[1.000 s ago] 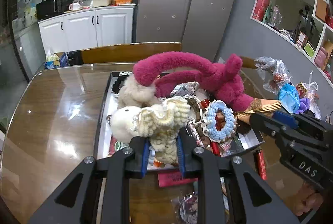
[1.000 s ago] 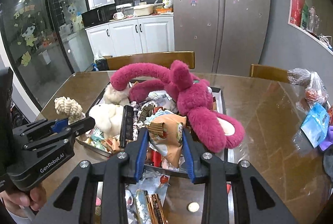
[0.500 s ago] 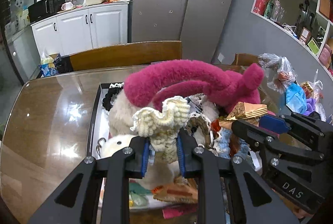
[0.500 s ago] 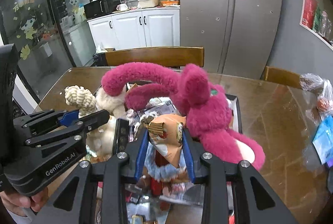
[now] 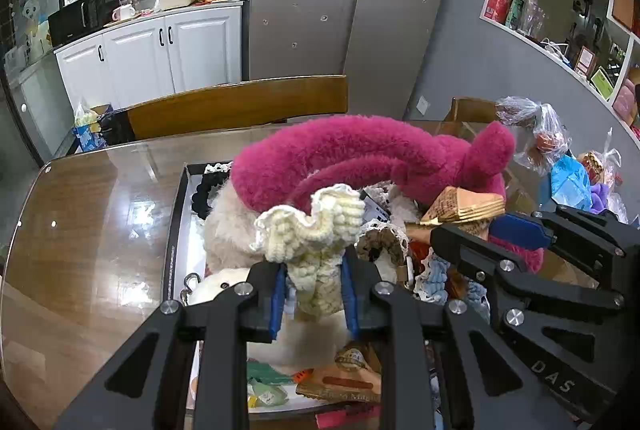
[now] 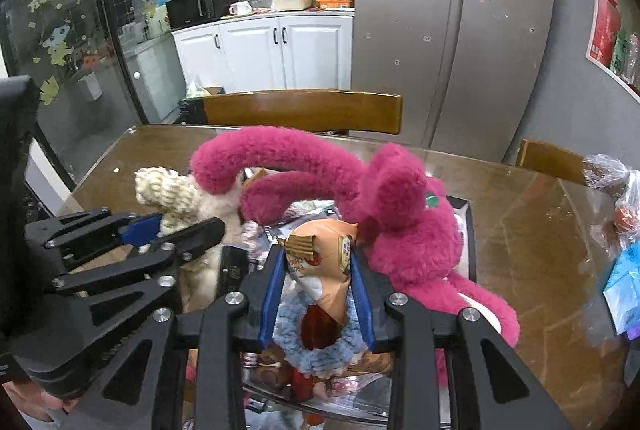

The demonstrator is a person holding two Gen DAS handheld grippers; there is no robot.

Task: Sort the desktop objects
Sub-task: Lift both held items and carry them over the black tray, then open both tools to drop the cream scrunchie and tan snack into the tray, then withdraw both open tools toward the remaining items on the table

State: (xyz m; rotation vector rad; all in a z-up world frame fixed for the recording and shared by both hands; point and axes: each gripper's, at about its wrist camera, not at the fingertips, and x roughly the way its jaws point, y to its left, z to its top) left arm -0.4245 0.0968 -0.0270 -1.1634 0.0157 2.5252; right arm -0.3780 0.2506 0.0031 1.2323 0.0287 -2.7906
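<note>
My left gripper (image 5: pixel 313 284) is shut on a cream crocheted scrunchie (image 5: pixel 316 230) and holds it above a black tray (image 5: pixel 176 230) piled with things. The left gripper also shows in the right wrist view (image 6: pixel 160 234) at the left, still holding the cream scrunchie (image 6: pixel 168 194). My right gripper (image 6: pixel 316 286) is shut on an orange snack packet (image 6: pixel 324 262) above the same tray. The right gripper shows at the right of the left wrist view (image 5: pixel 480 230) with the snack packet (image 5: pixel 464 206). A big magenta plush bear (image 6: pixel 384 214) lies across the tray.
The tray holds white plush toys (image 5: pixel 228 230), a blue crocheted scrunchie (image 6: pixel 320 350), and snack wrappers (image 5: pixel 344 386). Plastic bags (image 5: pixel 560 166) lie on the table's right side. Wooden chairs (image 5: pixel 240 106) stand behind the glass-topped table (image 5: pixel 92 230).
Both grippers have risen and moved forward over the tray with their loads. The scrunchie and the snack packet now hang higher over the pile, closer to the plush bear.
</note>
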